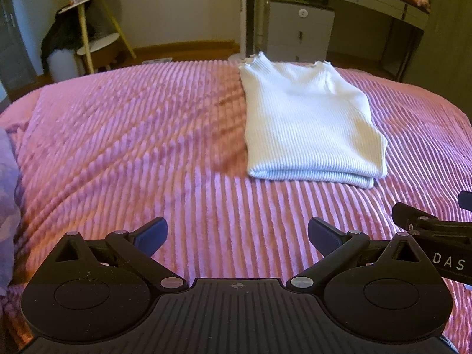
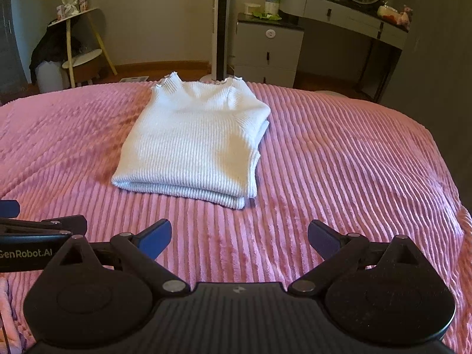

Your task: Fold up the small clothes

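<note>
We held our left claw (image 1: 237, 237) and right claw (image 2: 239, 239) spread and empty just short of the top (image 2: 191, 141), folded on the bed (image 2: 339, 162), where a careless nudge could undo its layers.

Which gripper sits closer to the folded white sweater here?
Right, slightly. The right gripper faces the folded white sweater almost head-on, just short of its near fold. The left gripper is off to the sweater's left, also short of it. Both are open, touching nothing.
</note>
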`<act>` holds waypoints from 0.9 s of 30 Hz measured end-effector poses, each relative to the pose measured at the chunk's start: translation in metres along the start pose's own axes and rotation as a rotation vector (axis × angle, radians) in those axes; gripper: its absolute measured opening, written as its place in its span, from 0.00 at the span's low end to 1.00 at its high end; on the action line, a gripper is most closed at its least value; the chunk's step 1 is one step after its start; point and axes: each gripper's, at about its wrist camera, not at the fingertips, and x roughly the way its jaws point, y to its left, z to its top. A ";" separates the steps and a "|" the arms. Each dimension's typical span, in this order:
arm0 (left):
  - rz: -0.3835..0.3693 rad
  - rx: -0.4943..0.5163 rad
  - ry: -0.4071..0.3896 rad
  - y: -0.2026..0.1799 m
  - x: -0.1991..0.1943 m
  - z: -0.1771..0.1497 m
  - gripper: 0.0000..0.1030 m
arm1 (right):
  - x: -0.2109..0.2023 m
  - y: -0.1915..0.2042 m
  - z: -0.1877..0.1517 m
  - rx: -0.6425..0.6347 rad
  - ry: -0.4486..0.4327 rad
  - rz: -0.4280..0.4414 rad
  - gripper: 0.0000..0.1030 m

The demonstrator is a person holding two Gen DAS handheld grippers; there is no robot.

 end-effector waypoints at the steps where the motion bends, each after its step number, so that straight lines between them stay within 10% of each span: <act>1: 0.001 -0.001 -0.001 0.000 0.000 0.000 1.00 | -0.001 0.000 0.000 0.001 0.001 0.002 0.96; 27: -0.006 0.021 -0.014 -0.001 -0.011 0.002 1.00 | -0.012 -0.002 0.004 0.004 -0.034 0.009 0.96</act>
